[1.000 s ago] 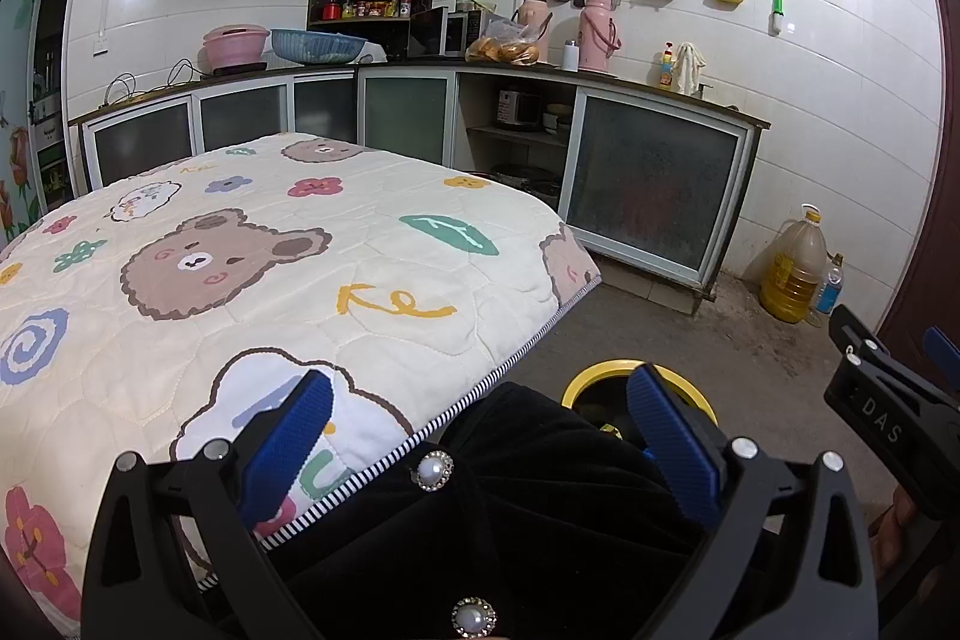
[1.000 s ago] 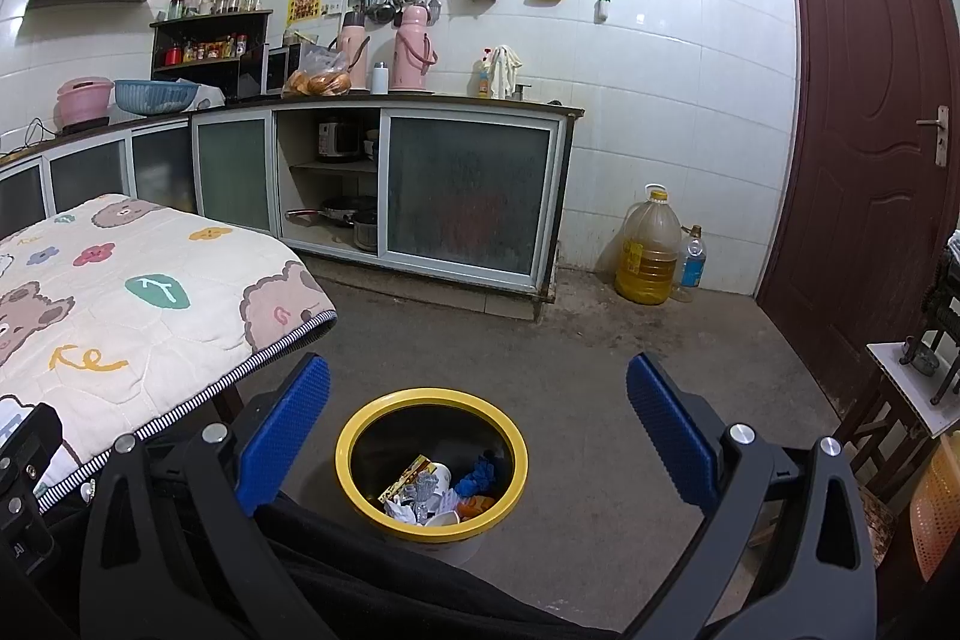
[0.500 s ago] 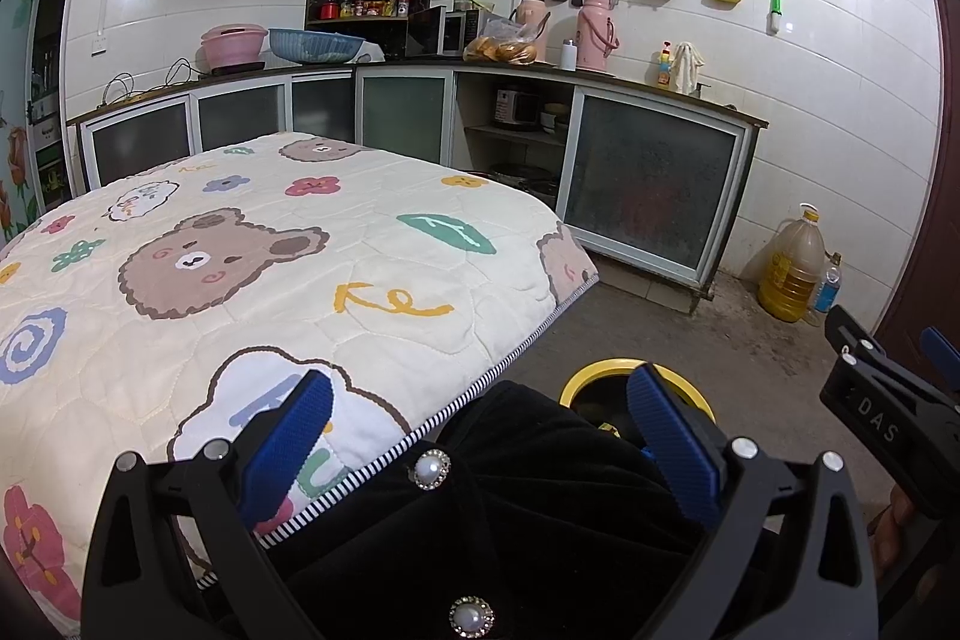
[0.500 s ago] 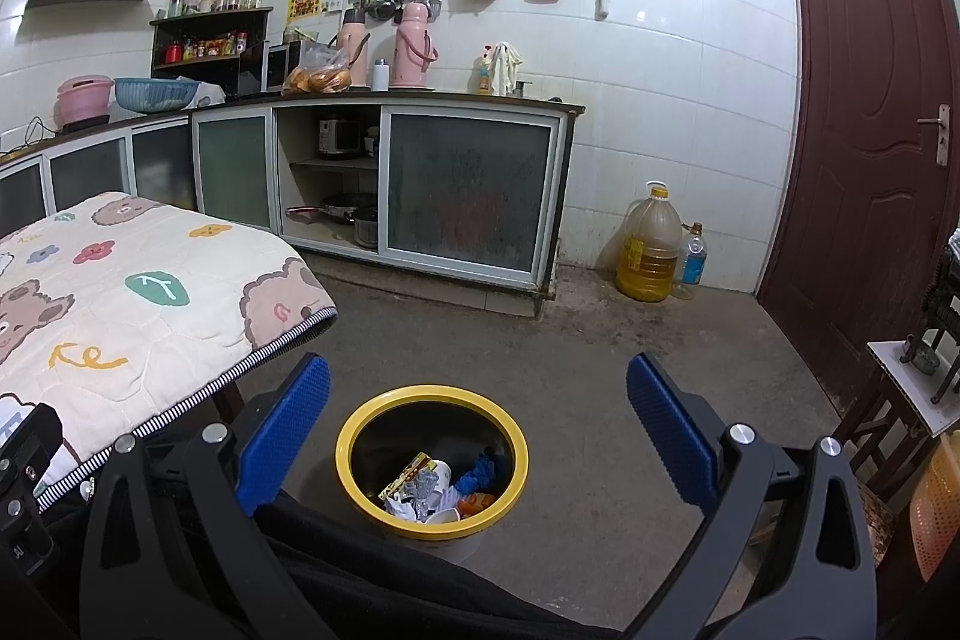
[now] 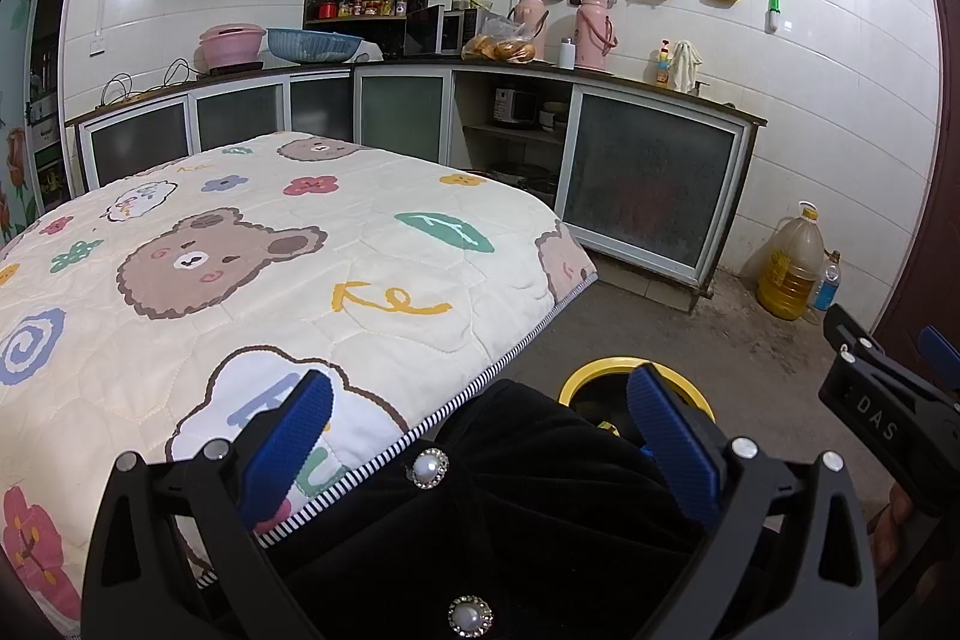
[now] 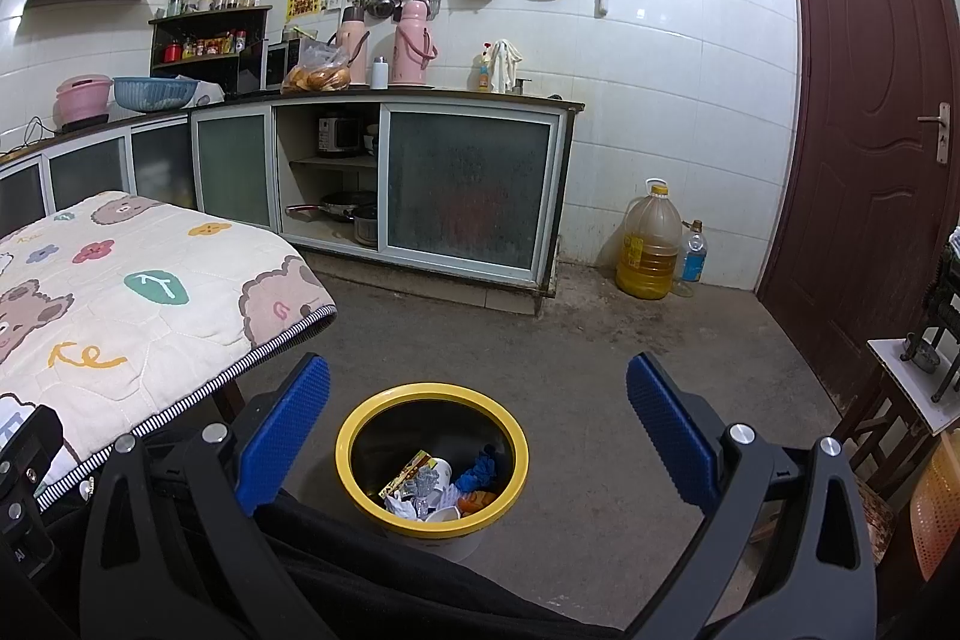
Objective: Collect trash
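Observation:
A yellow-rimmed trash bin (image 6: pixel 360 433) stands on the concrete floor beside the table; inside lie several pieces of trash (image 6: pixel 441 484): a wrapper, paper cups, something blue. My right gripper (image 6: pixel 477 418) hovers above the bin, open and empty. In the left wrist view only the bin's rim (image 5: pixel 591 370) shows past a person's black garment (image 5: pixel 528 508) with pearl buttons. My left gripper (image 5: pixel 480 430) is open with nothing in it, over the table's near corner. The right gripper's black body (image 5: pixel 888 412) shows at the right edge of that view.
A table under a quilted bear-print cover (image 5: pixel 240 268) fills the left. Kitchen cabinets (image 6: pixel 468 196) line the back wall. An oil jug (image 6: pixel 651 244) and a bottle stand by a brown door (image 6: pixel 870 130). A small stool (image 6: pixel 912 388) sits at right.
Both views have barely shifted; the bin sits slightly higher in the right wrist view. Both grippers stay open.

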`<state>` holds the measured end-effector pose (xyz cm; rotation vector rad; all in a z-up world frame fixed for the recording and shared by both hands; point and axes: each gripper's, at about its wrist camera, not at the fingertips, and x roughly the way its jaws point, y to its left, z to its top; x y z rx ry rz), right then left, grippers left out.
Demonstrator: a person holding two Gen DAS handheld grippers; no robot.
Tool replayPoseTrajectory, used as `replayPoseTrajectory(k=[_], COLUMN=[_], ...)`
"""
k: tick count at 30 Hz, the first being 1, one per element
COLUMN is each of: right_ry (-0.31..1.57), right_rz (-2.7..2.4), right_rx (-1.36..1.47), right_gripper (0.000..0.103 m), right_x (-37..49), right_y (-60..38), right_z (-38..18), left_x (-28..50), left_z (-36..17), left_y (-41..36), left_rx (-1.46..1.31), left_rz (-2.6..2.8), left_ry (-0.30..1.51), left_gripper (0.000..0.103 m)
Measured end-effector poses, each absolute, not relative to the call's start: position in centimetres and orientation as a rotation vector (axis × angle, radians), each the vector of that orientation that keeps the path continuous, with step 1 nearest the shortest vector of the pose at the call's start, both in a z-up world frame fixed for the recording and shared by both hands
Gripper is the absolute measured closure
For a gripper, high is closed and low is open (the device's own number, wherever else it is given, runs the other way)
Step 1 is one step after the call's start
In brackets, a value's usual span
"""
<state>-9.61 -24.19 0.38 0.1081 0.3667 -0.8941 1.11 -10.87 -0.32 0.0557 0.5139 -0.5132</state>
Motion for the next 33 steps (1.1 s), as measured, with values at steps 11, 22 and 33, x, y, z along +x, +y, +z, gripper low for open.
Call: replayPoseTrajectory(k=[11,22,33], right_ry=[0.368,0.365,0.366], right_rz=[-0.893,-0.896,-0.896], right_rx=[0.109,0.111,0.112], right_gripper=[0.008,0.008,0.008], right_x=[-9.53,-9.62,-9.68], right_y=[-24.43,-24.26,-24.19], right_z=[0.58,0.44,0.47], left_x=[0.98,0.68,0.75], left_z=[-0.4,-0.48,-0.28], left_y=[-11.07,-11.27,-11.11], left_rx=[0.055,0.06,0.073], left_rz=[-0.517,-0.524,-0.537], left_ry=[0.517,0.517,0.514], left_gripper=[0.008,0.008,0.008])
